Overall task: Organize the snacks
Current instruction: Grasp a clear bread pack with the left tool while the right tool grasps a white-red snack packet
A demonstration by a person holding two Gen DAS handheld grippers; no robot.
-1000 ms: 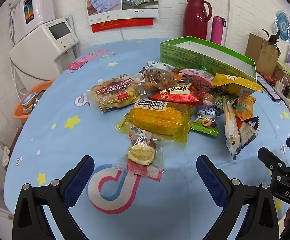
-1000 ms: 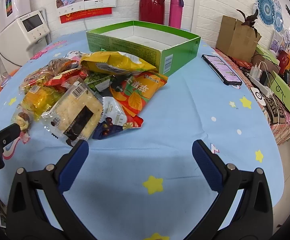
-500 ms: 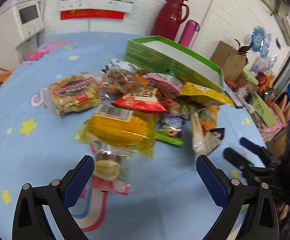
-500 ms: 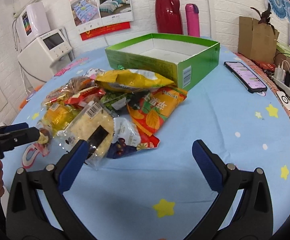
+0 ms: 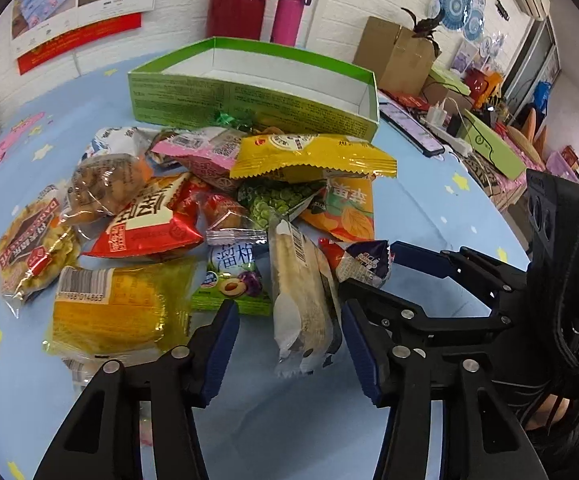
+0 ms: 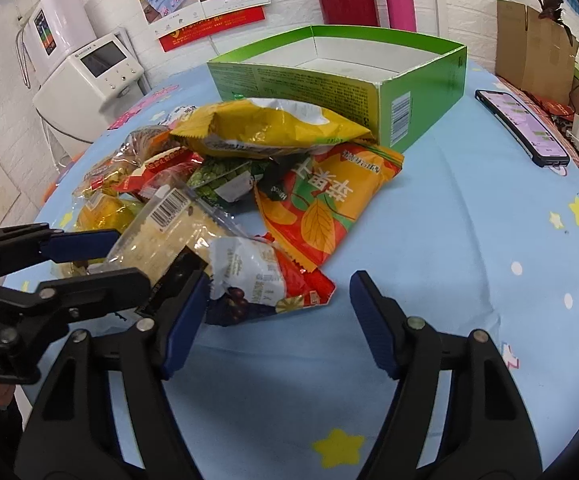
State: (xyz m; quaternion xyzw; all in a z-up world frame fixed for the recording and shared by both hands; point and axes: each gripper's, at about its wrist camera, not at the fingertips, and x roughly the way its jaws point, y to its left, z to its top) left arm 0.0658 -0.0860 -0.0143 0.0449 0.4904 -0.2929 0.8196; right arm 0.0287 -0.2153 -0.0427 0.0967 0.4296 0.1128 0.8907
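Note:
A heap of snack packs lies on the blue starred tablecloth (image 6: pixel 429 240) in front of an open green box (image 5: pixel 249 96) (image 6: pixel 329 76). My left gripper (image 5: pixel 289 340) is open, with a clear-wrapped cake pack (image 5: pixel 305 300) (image 6: pixel 169 240) between its fingers. The right finger is almost against the wrapper. My right gripper (image 6: pixel 279 316) is open around a small white-and-red packet (image 6: pixel 261 276) (image 5: pixel 363 264). The two grippers stand side by side at the near edge of the heap. A yellow bag (image 5: pixel 309 156) tops the pile.
A phone (image 6: pixel 521 128) lies right of the box, with a power strip (image 5: pixel 449 140) beyond it. A red thermos (image 5: pixel 245 0), a pink bottle (image 5: pixel 287 14) and a cardboard box (image 6: pixel 537 48) line the wall. A white appliance (image 6: pixel 93 80) stands at the left.
Both grippers moved forward into the heap, the left one swinging right onto the cake pack. Both sets of jaws have narrowed, the left more.

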